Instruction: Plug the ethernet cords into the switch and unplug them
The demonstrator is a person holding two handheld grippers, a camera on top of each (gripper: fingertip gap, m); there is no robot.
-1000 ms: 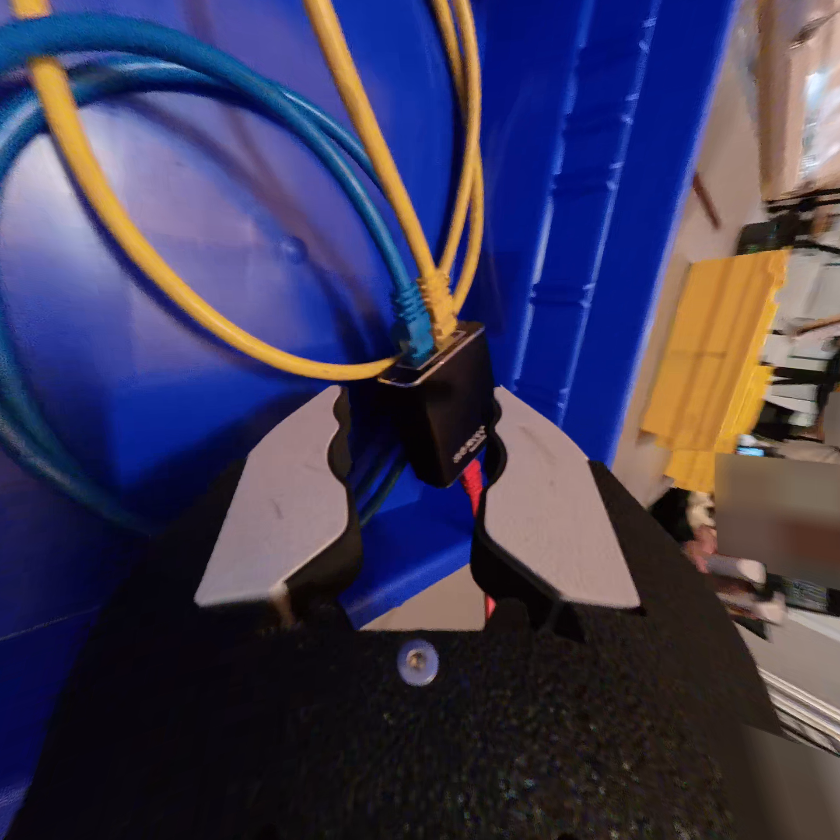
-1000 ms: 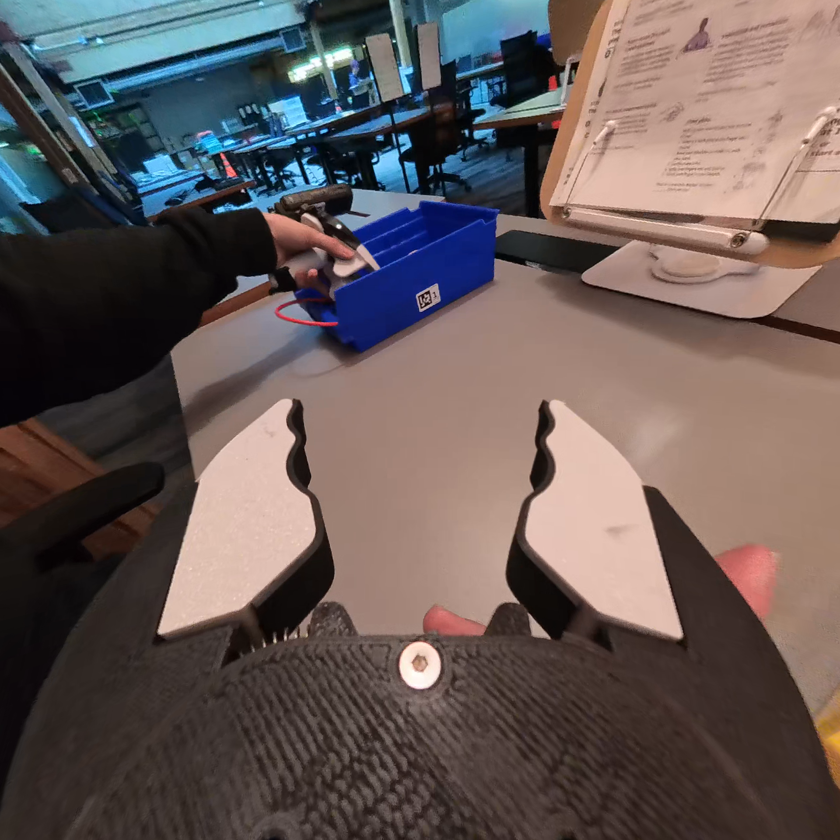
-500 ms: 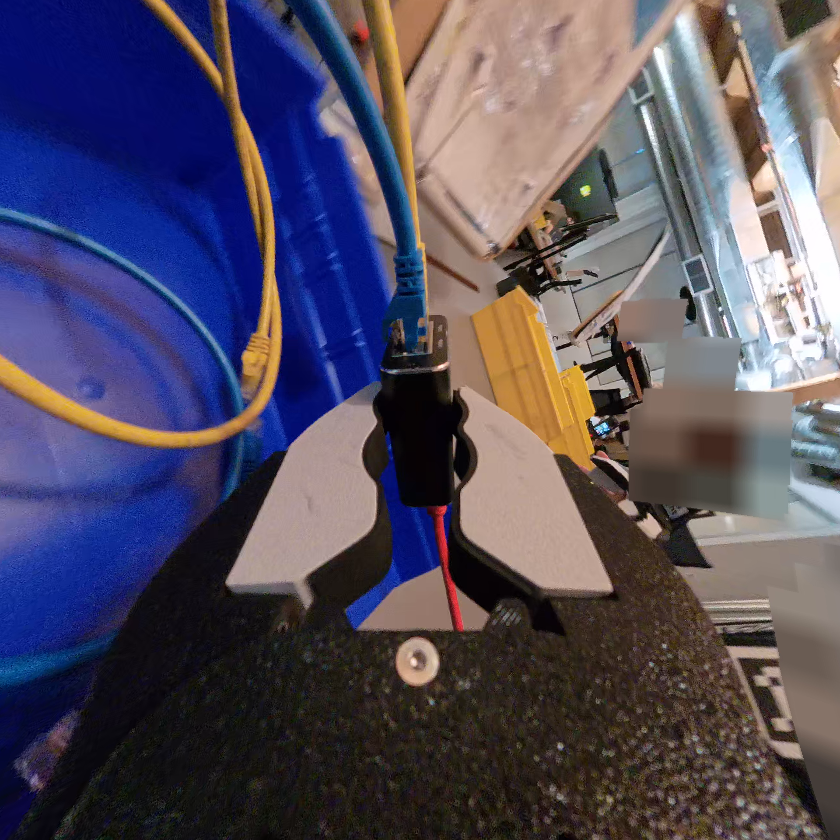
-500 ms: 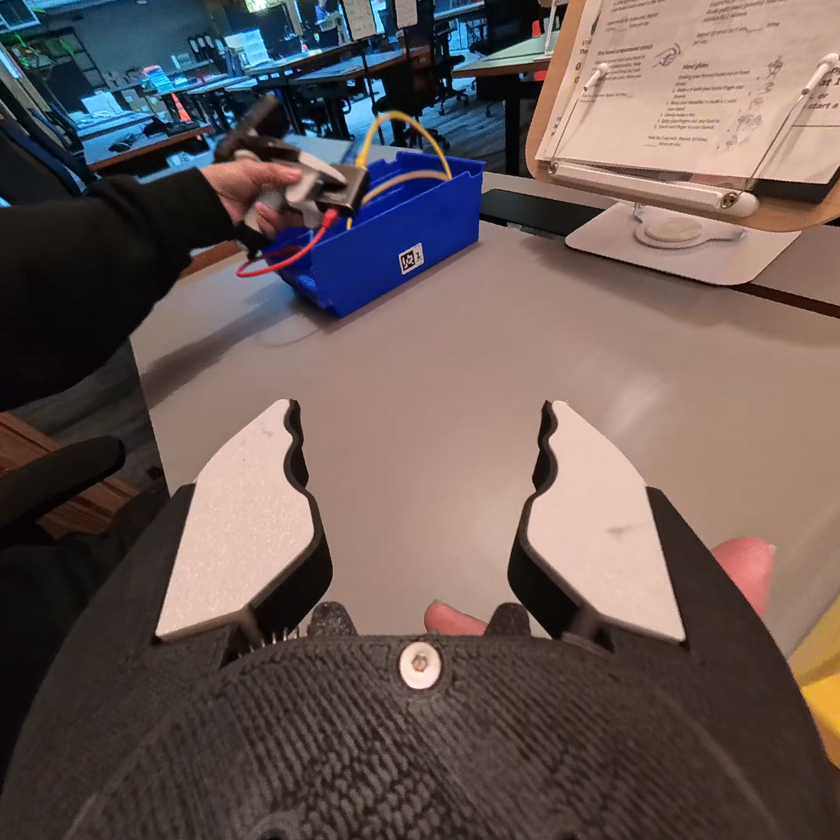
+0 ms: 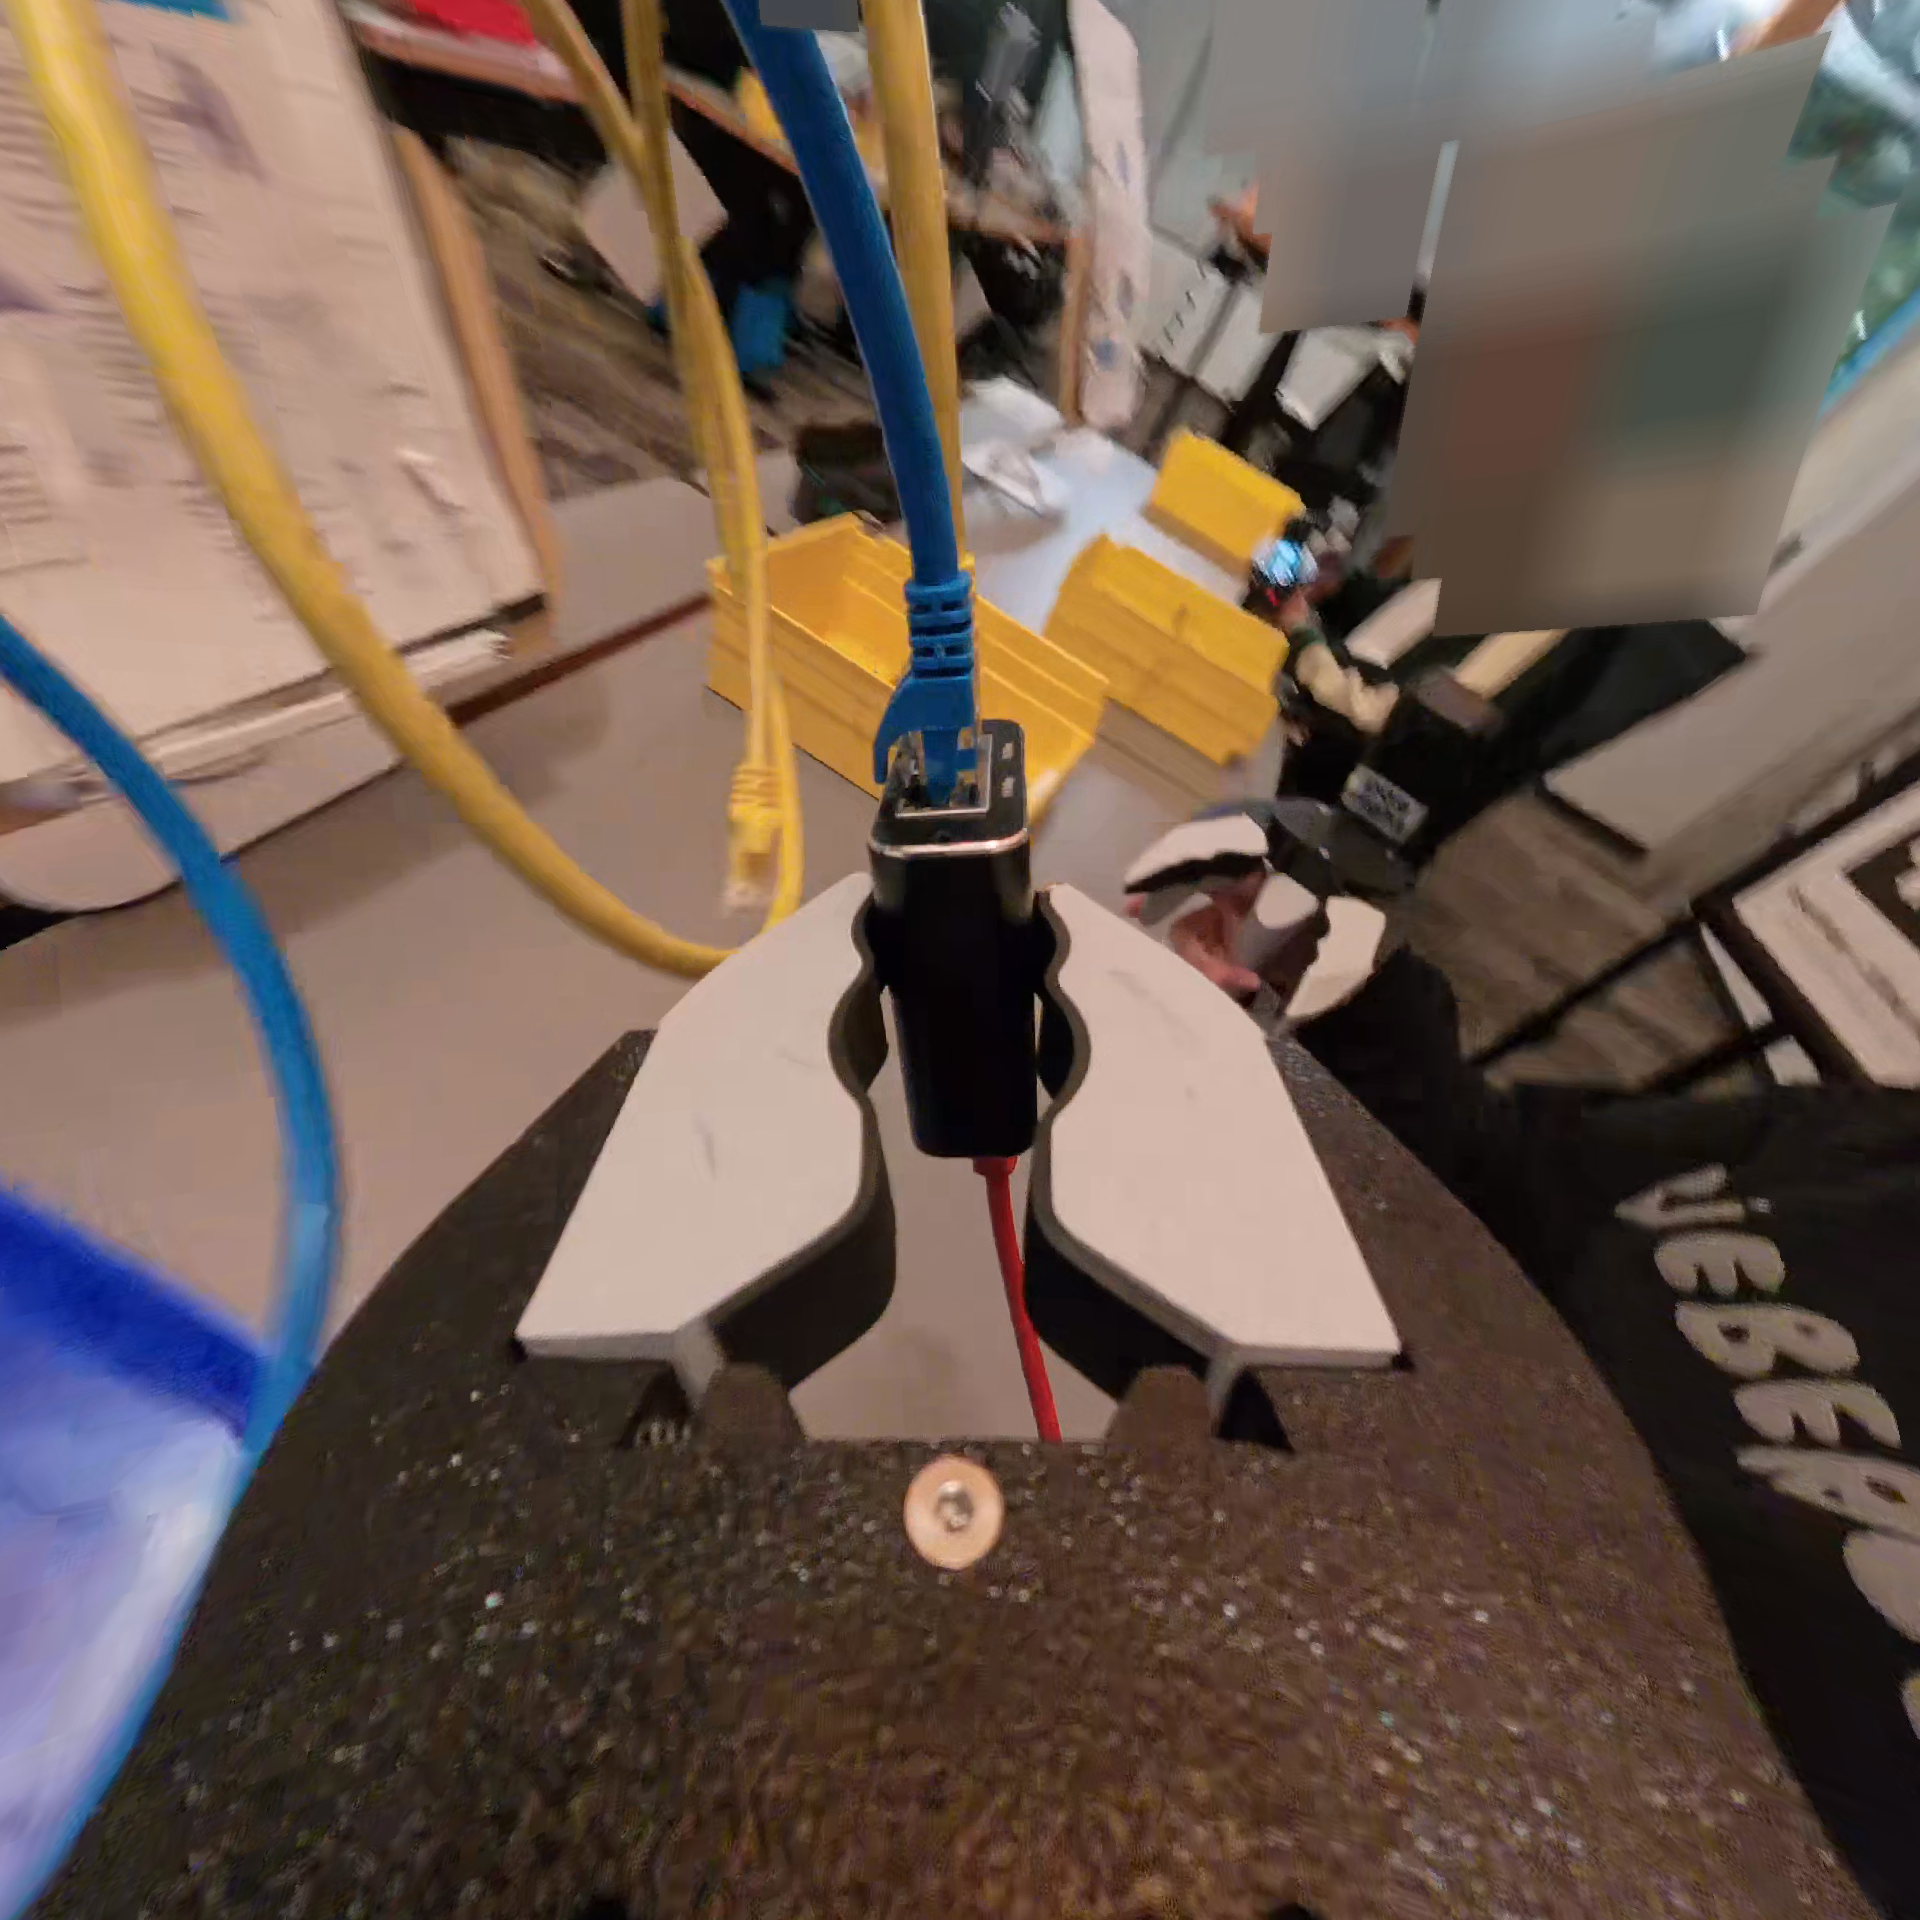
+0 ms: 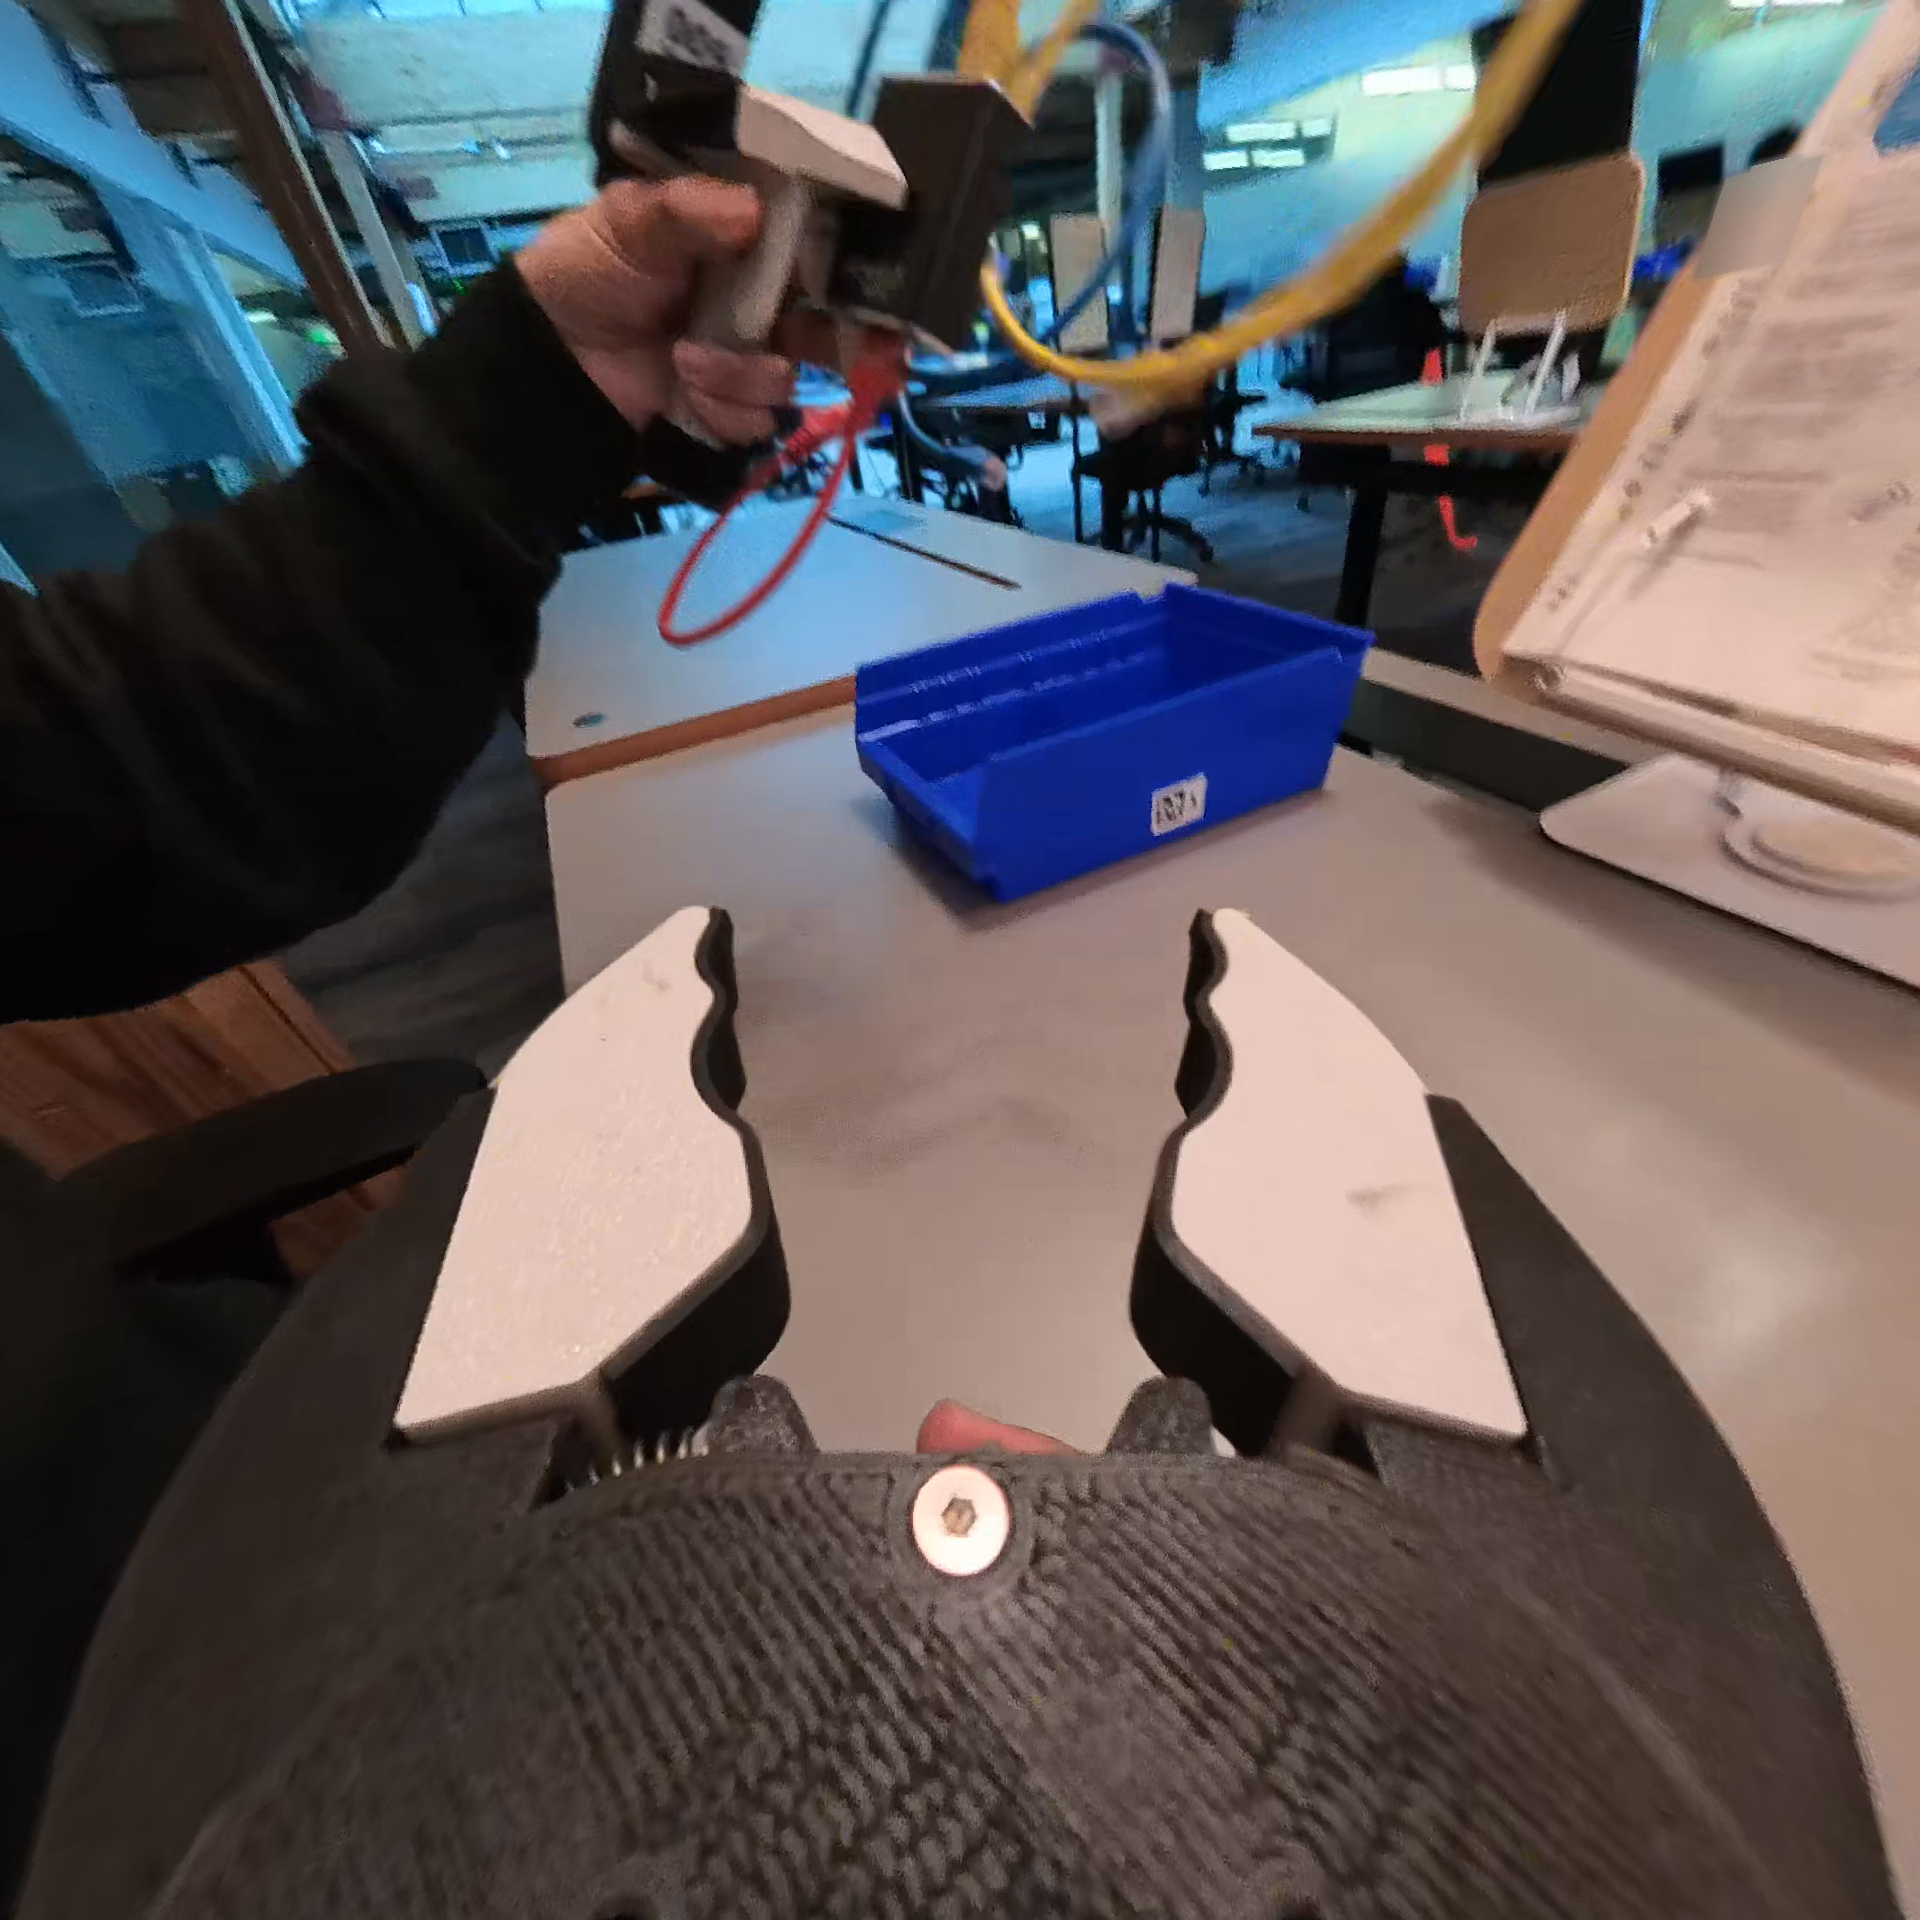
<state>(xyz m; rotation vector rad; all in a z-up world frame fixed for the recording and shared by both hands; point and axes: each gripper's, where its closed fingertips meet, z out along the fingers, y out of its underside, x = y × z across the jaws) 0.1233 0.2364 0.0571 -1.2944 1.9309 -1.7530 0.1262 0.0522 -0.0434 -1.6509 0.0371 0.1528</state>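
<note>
Grey table point(image 6: 1039, 1039) | left claw point(image 5: 954, 914) clamps switch point(image 5: 961, 997) lengthwise, ports forward | right claw point(image 6: 961, 925) apart

The switch point(image 5: 954, 997) is a small black box with a silver-rimmed port end, held upright in the air, ports toward twelve o'clock. A blue ethernet cord point(image 5: 883, 312) is plugged into one port. A yellow ethernet cord point(image 5: 312, 582) loops past at nine o'clock, its free plug point(image 5: 755, 831) dangling just beside the switch. A thin red lead point(image 5: 1023, 1309) leaves the switch's base toward six o'clock.
</note>
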